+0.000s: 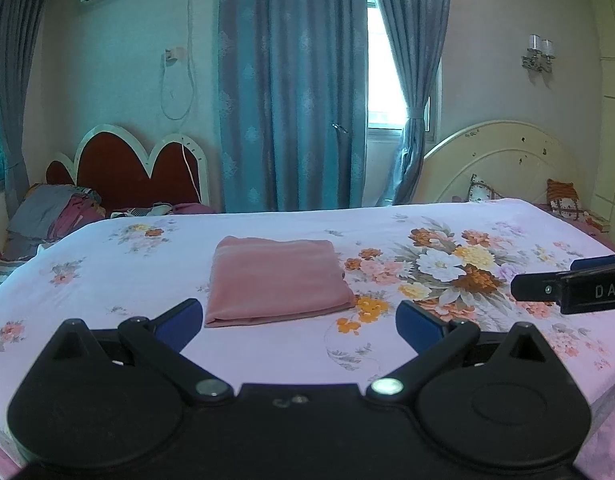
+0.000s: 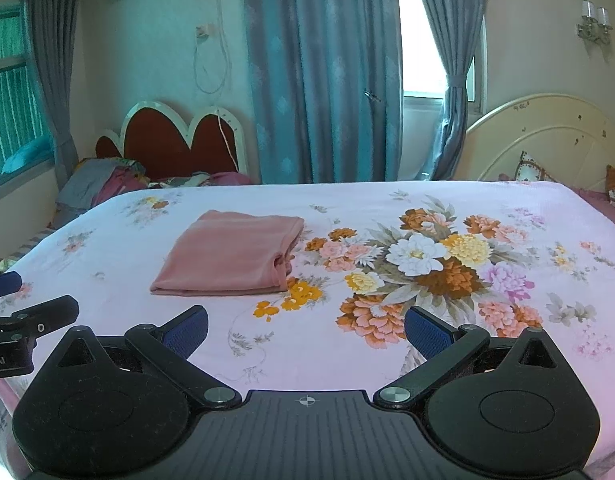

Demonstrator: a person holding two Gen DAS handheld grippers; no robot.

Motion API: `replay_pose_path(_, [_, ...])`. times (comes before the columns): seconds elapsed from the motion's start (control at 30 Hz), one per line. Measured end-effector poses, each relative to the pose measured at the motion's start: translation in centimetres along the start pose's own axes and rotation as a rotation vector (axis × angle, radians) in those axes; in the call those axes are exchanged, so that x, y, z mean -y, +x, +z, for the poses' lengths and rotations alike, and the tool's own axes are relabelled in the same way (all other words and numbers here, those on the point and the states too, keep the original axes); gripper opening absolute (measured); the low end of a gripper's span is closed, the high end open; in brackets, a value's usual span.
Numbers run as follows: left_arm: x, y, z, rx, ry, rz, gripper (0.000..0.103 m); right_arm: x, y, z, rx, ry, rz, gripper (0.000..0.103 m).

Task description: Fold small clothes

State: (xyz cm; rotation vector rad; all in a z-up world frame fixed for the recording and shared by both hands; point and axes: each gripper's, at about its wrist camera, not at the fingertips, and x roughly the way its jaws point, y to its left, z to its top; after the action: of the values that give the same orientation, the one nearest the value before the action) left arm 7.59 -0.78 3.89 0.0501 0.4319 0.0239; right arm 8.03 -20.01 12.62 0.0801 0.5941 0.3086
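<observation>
Left wrist view
Pink garment [image 1: 277, 280]: folded into a flat rectangle on the bed [image 1: 147, 272], long axis roughly left to right, thick folded edge toward the camera.
Left gripper [image 1: 299, 318]: fingers [image 1: 179, 318] spread wide, holding nothing, just short of the garment's near edge.
Right gripper [image 1: 567, 286]: enters from the right edge, apart from the garment.

Right wrist view
Pink garment [image 2: 231, 254]: lies left of the big flower print [image 2: 419, 260], layered open end toward the flowers.
Right gripper [image 2: 305, 328]: fingers [image 2: 427, 330] wide apart, empty, above the sheet.

Bare bedsheet [image 1: 283, 344] around folded pink cloth [image 1: 277, 282]
</observation>
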Motion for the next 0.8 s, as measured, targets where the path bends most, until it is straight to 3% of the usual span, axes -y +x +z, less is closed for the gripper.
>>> replay_pose_path(0.8, [-0.19, 0.06, 0.16, 0.009, -0.008, -0.013, 0.102, -0.03, 0.06, -0.05, -0.004, -0.005, 0.004, 0.103])
